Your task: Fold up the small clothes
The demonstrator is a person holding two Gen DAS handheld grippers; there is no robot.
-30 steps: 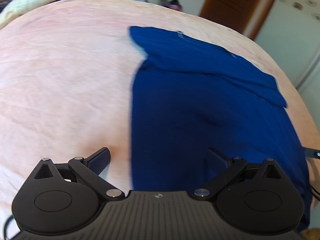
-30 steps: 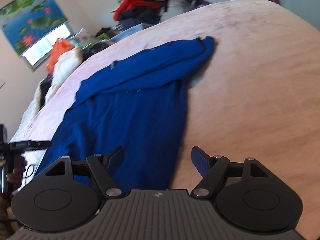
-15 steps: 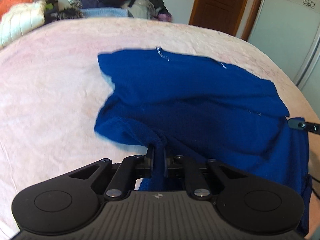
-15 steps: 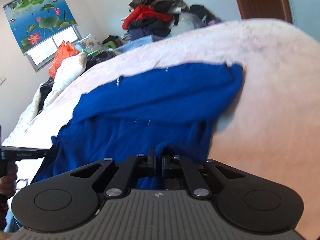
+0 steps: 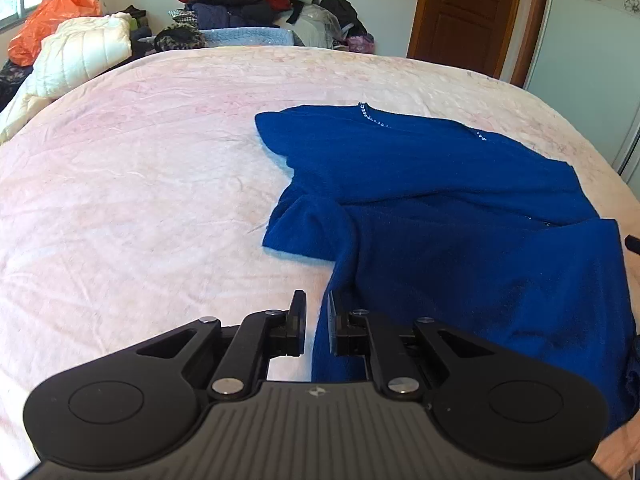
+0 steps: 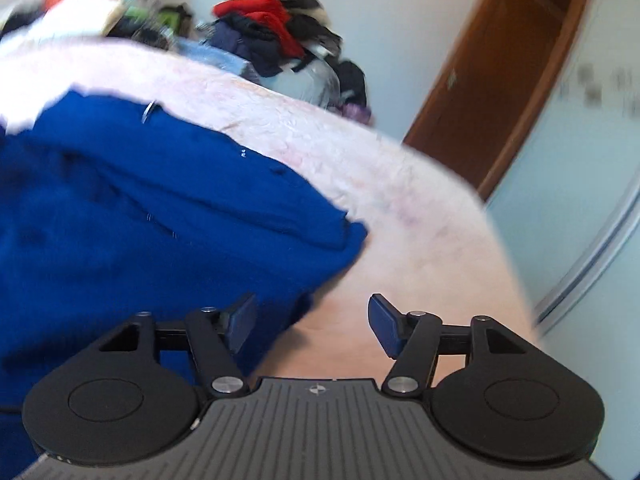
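Note:
A blue knit garment [image 5: 460, 208] lies on the pink bedspread [image 5: 140, 184], partly folded over itself, with a bunched fold at its left edge. My left gripper [image 5: 317, 320] sits just above its near left edge, fingers a narrow gap apart with nothing between them. In the right wrist view the garment [image 6: 140, 220] fills the left side. My right gripper [image 6: 312, 324] is wide open over the garment's right edge and the bedspread [image 6: 400, 220], holding nothing.
A pile of clothes [image 5: 248, 0] stands beyond the far side of the bed. A white quilted bundle [image 5: 84, 52] and an orange bag [image 5: 52, 12] are at the far left. A brown door [image 5: 472, 12] is at the far right.
Both grippers pinched the garment's near edge half a second ago and have let it go. The right gripper has opened wide and swung right; the left has opened slightly.

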